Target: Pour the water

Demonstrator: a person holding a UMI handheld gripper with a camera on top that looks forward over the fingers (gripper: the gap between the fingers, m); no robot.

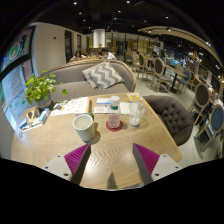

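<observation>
A small clear water bottle with a pink label (114,115) stands upright on the wooden table (60,145), well beyond my fingers. A white mug (85,127) sits to its left, slightly nearer to me. A clear glass (135,112) stands just right of the bottle. My gripper (112,158) hovers over the table's near part, open, its two magenta pads (76,156) spread wide with only bare tabletop between them. Nothing is held.
A potted green plant (40,90) stands at the table's far left. Papers or a menu (102,103) lie behind the bottle. A grey sofa with a zigzag cushion (102,75) is beyond the table, a tufted grey chair (172,115) at its right, more chairs farther off.
</observation>
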